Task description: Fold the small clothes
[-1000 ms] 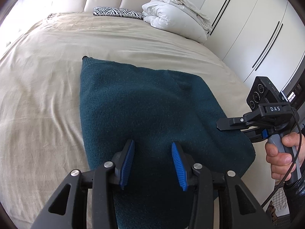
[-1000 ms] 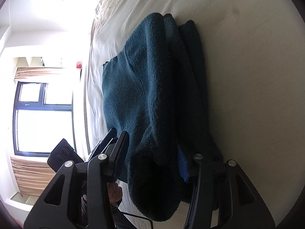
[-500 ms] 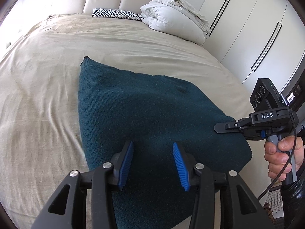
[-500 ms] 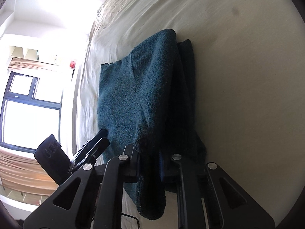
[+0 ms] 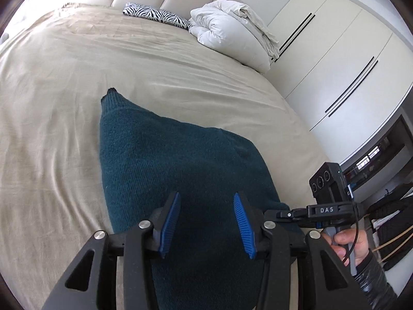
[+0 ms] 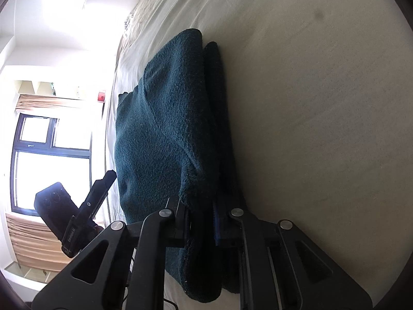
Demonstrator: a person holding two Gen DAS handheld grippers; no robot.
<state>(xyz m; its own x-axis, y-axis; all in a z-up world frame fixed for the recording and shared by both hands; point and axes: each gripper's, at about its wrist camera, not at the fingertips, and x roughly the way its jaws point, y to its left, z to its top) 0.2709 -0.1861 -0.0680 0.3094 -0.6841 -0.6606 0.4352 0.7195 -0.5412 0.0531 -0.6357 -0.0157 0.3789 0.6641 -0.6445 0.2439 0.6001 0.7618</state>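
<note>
From the left wrist camera, I see my left tongs (image 5: pixel 206 222) standing partly apart, their blue pads (image 5: pixel 169 222) hovering over the near part of the dark teal sweater (image 5: pixel 165 165) with nothing pinched between them. The sweater lies folded on the beige bed cover (image 5: pixel 64 82), running away from the tongs toward a ribbed corner at its far left end. Off to the right of my tongs, the right tongs (image 5: pixel 277 213) point in at the sweater's near right edge, with a hand (image 5: pixel 348 242) in a dark sleeve wrapped round the grip; from here I cannot tell how their jaws stand. Far ahead, a zebra-print pillow (image 5: pixel 157 15) and a bundled white duvet (image 5: pixel 232 36) sit at the headboard, with white wardrobe doors (image 5: pixel 335 59) to the right of them.

From the right wrist camera, the picture is rolled on its side. My right tongs (image 6: pixel 201 222) have just been closing, and the jaws now stand narrow, pinching a thick folded edge of the sweater (image 6: pixel 160 129) between the pads. The layered fabric stretches straight ahead from the tongs across the bed cover (image 6: pixel 322 103). To the left of them, the left tongs (image 6: pixel 100 191) reach in beside the sweater's edge, with a bright window (image 6: pixel 49 142) behind.
</note>
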